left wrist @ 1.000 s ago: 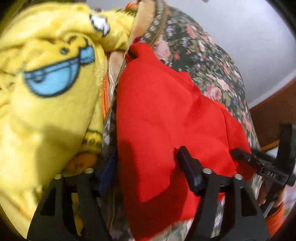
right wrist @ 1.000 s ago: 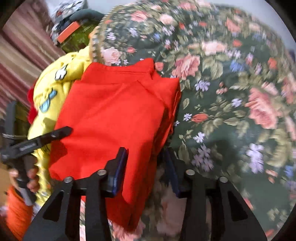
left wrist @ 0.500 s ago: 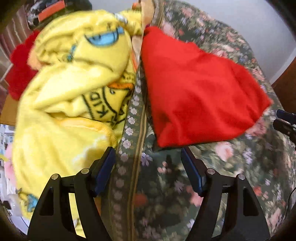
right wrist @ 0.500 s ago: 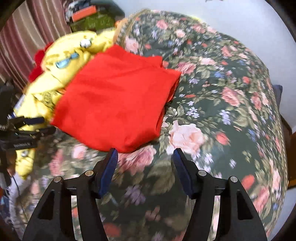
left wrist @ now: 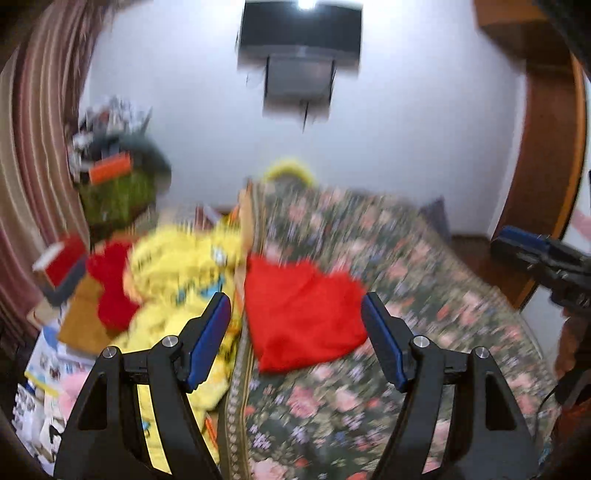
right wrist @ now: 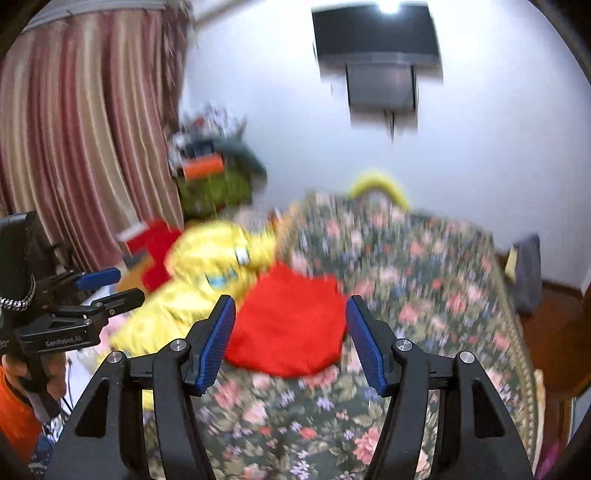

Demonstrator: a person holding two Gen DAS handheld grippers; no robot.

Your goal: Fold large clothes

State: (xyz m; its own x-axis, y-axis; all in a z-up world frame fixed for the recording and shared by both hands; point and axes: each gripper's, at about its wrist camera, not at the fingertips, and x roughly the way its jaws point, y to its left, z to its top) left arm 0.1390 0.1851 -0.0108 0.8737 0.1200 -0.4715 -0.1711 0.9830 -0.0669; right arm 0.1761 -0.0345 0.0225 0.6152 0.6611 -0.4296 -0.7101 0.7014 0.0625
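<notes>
A folded red garment (left wrist: 303, 314) lies on the floral bedspread (left wrist: 406, 295), near its left edge; it also shows in the right wrist view (right wrist: 288, 332). A yellow cartoon-print fleece (left wrist: 177, 291) is heaped just left of it, also seen in the right wrist view (right wrist: 207, 280). My left gripper (left wrist: 295, 339) is open and empty, held back from and above the red garment. My right gripper (right wrist: 288, 339) is open and empty, also well back from it. Both views are motion-blurred.
A wall-mounted TV (left wrist: 299, 33) hangs above the bed. Striped curtains (right wrist: 74, 147) hang on the left. Cluttered boxes and a green bin (left wrist: 114, 192) stand left of the bed. A wooden door frame (left wrist: 546, 147) is on the right.
Both grippers have let go of the red garment and pulled back and up. The garment now lies folded on the bed. Both sets of jaws have opened wider.
</notes>
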